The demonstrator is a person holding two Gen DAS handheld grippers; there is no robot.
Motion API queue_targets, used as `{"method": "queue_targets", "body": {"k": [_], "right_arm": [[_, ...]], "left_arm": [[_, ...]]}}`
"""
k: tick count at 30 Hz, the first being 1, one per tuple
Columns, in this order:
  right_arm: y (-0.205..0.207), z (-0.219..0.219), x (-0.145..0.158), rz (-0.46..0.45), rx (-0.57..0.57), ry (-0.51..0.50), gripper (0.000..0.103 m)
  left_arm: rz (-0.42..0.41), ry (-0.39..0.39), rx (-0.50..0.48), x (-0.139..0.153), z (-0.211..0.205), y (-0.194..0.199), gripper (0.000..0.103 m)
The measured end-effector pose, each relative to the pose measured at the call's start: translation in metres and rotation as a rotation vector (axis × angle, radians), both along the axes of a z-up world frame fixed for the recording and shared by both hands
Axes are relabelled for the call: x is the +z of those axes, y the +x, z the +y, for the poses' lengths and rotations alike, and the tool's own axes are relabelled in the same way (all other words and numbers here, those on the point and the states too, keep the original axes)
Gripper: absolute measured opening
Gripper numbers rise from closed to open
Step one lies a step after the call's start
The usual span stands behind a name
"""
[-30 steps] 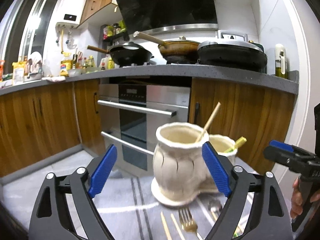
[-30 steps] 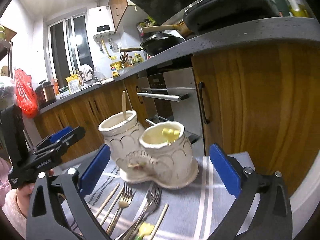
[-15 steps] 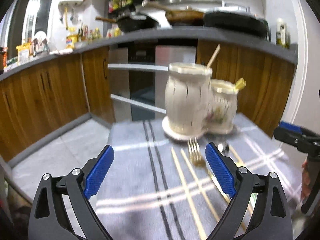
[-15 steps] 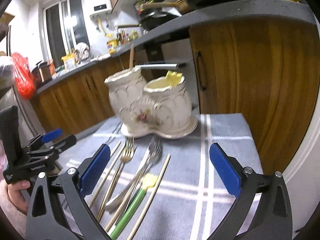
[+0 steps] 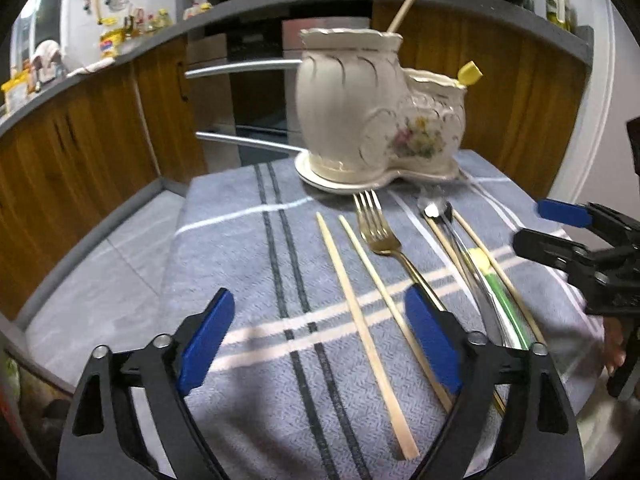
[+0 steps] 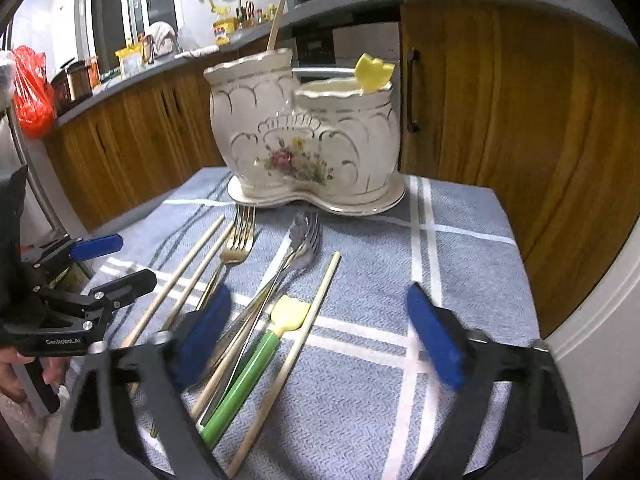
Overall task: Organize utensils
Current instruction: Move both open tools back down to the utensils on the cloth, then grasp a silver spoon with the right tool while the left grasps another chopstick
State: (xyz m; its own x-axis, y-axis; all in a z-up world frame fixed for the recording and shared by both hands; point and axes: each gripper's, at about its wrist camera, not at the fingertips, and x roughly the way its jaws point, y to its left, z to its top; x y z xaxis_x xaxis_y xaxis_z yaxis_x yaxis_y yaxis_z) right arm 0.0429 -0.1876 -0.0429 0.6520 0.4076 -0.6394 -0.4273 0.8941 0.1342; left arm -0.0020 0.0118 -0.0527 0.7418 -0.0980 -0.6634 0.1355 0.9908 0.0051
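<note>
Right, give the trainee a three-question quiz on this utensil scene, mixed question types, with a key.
1. True or false: the left hand-held gripper is shut on a chopstick.
2. How many gold forks lie on the striped cloth?
3. What stands in the taller pot of the ceramic holder? A) wooden stick B) spoon C) knife

Key: 1 false, it is open, as is the right hand-held gripper. 2 one. 3 A, the wooden stick.

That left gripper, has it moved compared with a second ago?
Yes. The left gripper has pulled back and tilted down: the ceramic utensil holder now sits far beyond its open jaws, with chopsticks between them.
</note>
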Motion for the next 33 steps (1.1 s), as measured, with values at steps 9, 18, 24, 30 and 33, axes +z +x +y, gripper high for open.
{"method": "queue_targets", "body": {"k": [9,18,24,30,33], "right_arm": [[0.020,0.021,-0.008,0.059,0.043,0.000,0.033],[0.022,0.035,-0.014,0.129,0.083,-0.007,0.017],[0.027,0.024,-0.014,0.165,0.071,0.055,0.014],[0.041,0.018,-0.023,0.266,0.077,0.171,0.013],[0.041,0.012,-0.022,0.278,0.069,0.207,0.010]], "left_arm": [[0.045,-0.005,-0.060,-0.006,-0.010,0.008,0.055],[0.064,-0.011,-0.066,-0.007,-0.008,0.013,0.041],[0.081,-0.010,-0.076,-0.011,-0.013,0.017,0.035],[0.102,-0.009,-0.068,-0.013,-0.017,0.024,0.030],[0.110,0.015,-0.059,-0.013,-0.019,0.030,0.025]]}}
